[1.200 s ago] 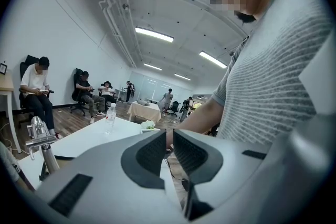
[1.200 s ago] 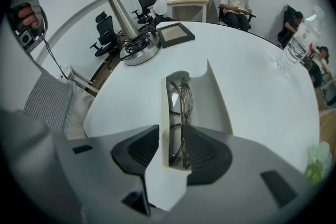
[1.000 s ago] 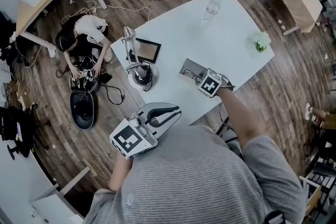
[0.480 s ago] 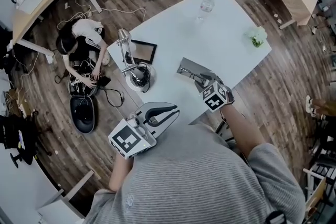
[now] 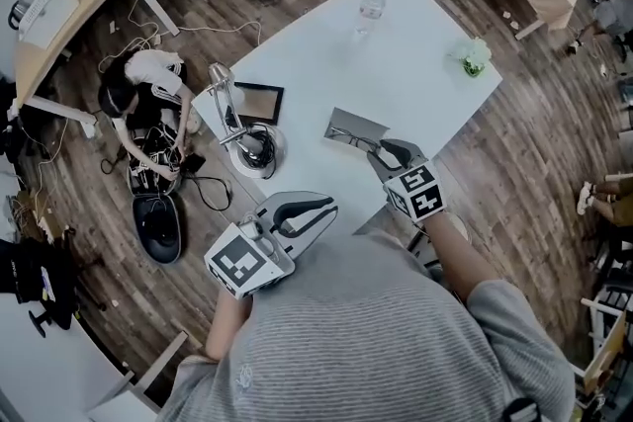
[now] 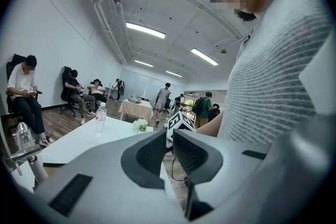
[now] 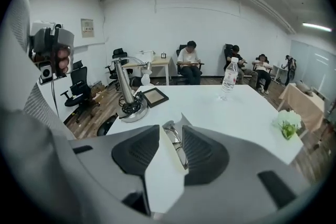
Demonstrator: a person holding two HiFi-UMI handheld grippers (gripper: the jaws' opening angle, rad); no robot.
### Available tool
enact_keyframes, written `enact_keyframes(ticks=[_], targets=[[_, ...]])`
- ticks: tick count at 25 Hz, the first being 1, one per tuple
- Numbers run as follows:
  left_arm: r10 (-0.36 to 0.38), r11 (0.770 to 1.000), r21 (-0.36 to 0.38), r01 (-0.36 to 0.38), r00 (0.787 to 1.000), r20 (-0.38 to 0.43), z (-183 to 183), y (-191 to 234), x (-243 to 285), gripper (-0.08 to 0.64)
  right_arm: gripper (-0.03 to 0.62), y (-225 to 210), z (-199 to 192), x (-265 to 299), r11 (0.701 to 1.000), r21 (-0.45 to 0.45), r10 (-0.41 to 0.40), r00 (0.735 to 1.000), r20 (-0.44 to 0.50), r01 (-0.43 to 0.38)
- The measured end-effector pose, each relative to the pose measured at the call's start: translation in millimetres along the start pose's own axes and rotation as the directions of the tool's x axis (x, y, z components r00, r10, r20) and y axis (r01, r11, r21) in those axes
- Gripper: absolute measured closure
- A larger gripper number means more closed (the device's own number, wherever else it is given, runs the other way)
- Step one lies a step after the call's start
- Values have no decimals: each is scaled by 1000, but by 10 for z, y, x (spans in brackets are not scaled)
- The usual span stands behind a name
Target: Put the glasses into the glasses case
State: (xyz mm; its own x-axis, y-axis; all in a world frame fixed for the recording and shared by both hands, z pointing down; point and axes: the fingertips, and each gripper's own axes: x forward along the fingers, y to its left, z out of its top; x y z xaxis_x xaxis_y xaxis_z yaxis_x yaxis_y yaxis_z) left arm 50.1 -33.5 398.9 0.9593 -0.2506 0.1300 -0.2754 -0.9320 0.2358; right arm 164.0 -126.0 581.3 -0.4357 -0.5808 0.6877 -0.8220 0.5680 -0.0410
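Observation:
The grey glasses case (image 5: 348,122) lies opened flat on the white table (image 5: 415,44), near its front edge. The thin-framed glasses (image 5: 358,139) rest on its near end. My right gripper (image 5: 384,151) reaches that end. In the right gripper view the glasses (image 7: 173,136) run back between the jaws against the right pad, beside the case's pale flap (image 7: 165,165); the right gripper (image 7: 170,128) looks shut on them. My left gripper (image 5: 331,207) hangs by my chest, off the table. Its jaws (image 6: 169,132) stand almost together with nothing between them.
A lamp stand with coiled cable (image 5: 252,148) and a dark picture frame (image 5: 259,101) sit at the table's left. A water bottle (image 5: 370,3) stands far back, a small plant (image 5: 475,54) at the right. A person crouches on the floor (image 5: 148,79).
My right gripper has drawn back toward me and tilted, so its fingers now show in front of the marker cube. The case stays in place. The left gripper has not moved.

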Motion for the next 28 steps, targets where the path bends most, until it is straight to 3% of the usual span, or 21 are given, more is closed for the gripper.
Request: enact_keyframes(ticks=[6, 14, 28], targets=[[-35, 999, -9, 35, 999, -26, -34, -42, 46, 511, 459, 69, -40, -141, 998, 58, -21, 999, 41, 19], [-76, 997, 6, 76, 996, -51, -53, -84, 90, 511, 569, 89, -110, -340, 996, 84, -15, 995, 94, 7], [-113, 993, 37, 115, 991, -72, -23, -159, 163, 511, 578, 166, -266, -402, 998, 65, -4, 998, 64, 0]])
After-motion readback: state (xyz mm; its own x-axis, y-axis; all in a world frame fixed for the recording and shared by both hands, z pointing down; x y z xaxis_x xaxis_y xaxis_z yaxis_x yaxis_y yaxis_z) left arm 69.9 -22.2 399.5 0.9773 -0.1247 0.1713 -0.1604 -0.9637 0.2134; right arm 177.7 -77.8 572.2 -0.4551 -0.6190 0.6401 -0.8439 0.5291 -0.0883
